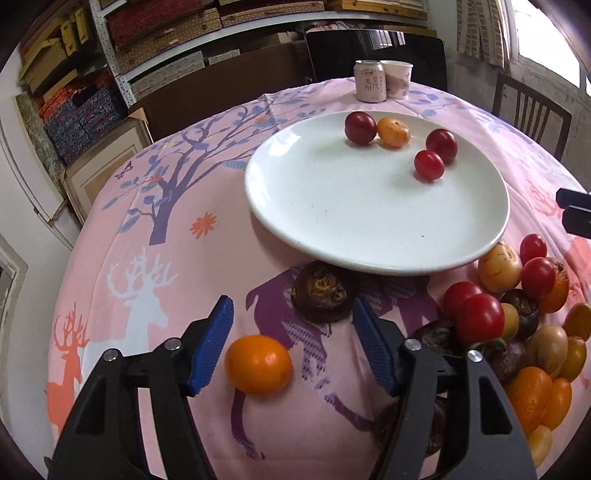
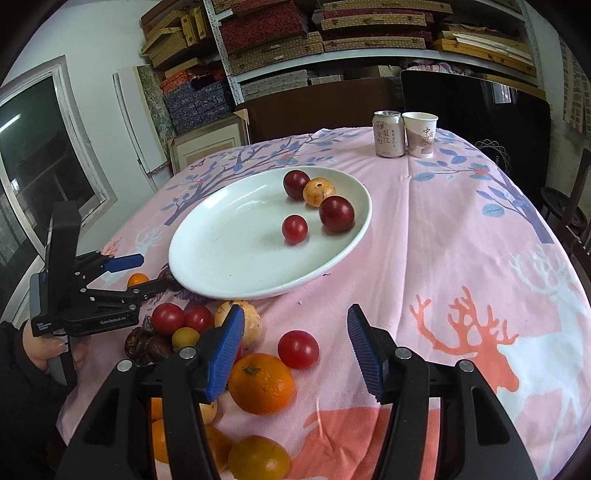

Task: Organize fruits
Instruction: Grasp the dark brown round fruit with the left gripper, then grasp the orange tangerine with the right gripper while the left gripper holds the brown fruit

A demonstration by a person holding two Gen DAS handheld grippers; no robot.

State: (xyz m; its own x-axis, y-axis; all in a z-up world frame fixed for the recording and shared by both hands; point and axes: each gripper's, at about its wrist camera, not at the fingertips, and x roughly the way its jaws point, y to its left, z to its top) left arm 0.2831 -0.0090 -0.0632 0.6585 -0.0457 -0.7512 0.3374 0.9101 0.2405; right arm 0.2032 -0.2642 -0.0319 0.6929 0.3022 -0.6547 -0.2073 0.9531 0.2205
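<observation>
A white plate (image 1: 332,206) holds several fruits: red ones and a yellow-orange one (image 1: 393,132). It also shows in the right wrist view (image 2: 229,254). My left gripper (image 1: 291,314) is open and empty, low over the cloth, with an orange fruit (image 1: 258,363) between its fingers and a dark brown fruit (image 1: 322,291) just ahead at the plate's rim. A pile of red, orange and dark fruits (image 1: 517,314) lies to its right. My right gripper (image 2: 295,325) is open and empty above a red fruit (image 2: 298,349) and an orange (image 2: 261,383).
A drink can (image 2: 388,133) and a paper cup (image 2: 420,134) stand at the table's far edge. The round table has a pink deer-print cloth (image 2: 461,240). Shelves of boxes (image 2: 332,33) and a wooden chair (image 1: 528,110) stand beyond. The left gripper shows in the right wrist view (image 2: 147,271).
</observation>
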